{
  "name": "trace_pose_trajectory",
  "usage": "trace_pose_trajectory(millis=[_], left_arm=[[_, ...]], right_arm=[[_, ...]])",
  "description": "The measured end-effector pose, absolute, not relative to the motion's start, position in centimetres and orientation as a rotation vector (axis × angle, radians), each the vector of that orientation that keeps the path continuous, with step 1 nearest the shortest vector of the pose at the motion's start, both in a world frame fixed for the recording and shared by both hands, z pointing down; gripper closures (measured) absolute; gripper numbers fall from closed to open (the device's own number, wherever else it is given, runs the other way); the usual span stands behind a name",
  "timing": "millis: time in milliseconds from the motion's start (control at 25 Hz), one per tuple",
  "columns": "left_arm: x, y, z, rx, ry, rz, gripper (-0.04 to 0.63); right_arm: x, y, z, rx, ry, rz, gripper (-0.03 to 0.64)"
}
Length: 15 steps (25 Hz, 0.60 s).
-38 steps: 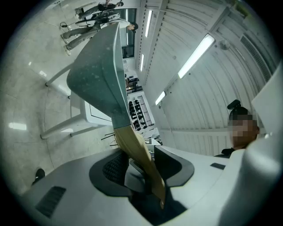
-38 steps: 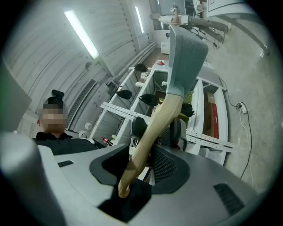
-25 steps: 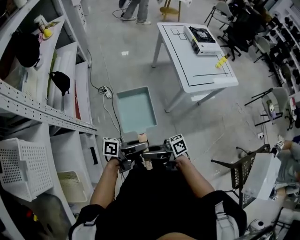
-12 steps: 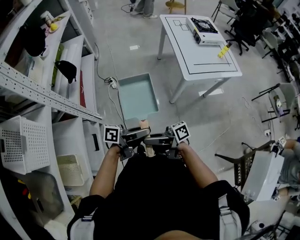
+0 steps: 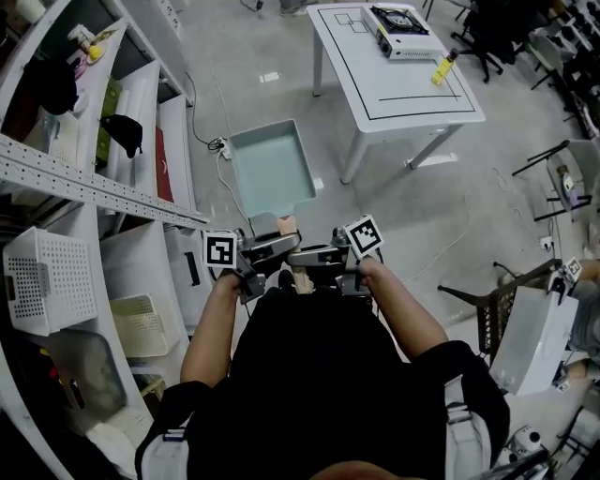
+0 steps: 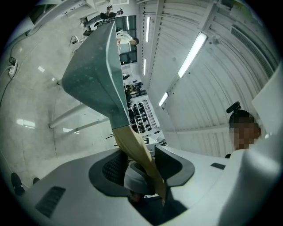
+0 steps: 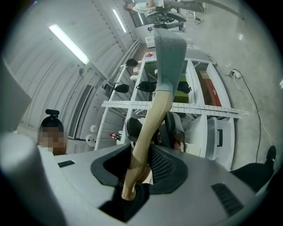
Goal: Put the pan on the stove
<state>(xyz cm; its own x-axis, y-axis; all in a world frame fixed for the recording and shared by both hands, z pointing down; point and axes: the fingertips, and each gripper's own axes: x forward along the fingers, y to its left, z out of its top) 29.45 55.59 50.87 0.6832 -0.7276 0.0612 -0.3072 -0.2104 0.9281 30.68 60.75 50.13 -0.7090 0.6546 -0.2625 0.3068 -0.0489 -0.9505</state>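
Observation:
A teal square pan (image 5: 272,169) with a wooden handle (image 5: 289,226) hangs in the air over the floor, just ahead of the person. Both grippers meet at the handle's near end. My left gripper (image 5: 279,255) is shut on the handle (image 6: 132,141), and the pan (image 6: 90,75) rises beyond its jaws. My right gripper (image 5: 305,259) has the handle (image 7: 148,128) between its jaws, which are closing on it, with the pan (image 7: 170,57) above. The portable stove (image 5: 398,21) sits on a white table (image 5: 403,89) far ahead to the right.
Metal shelving (image 5: 94,187) with baskets (image 5: 52,281) and bags lines the left side. A yellow bottle (image 5: 442,67) lies on the table near the stove. A power strip with cable (image 5: 217,145) lies on the floor. A chair (image 5: 497,300) stands at the right.
The person has walked forward with the pan held in both grippers. The table and stove have shifted up and right in the head view. The shelving has slid closer.

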Motion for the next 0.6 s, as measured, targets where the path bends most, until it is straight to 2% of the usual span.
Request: trace_pose_trajectory(millis=[600], left_arm=[[33.9, 53.8, 51.6, 1.784, -0.844, -0.489, 0.405]], right_arm=[[35.0, 59.0, 50.6, -1.097, -1.959, 1.824, 0.477]])
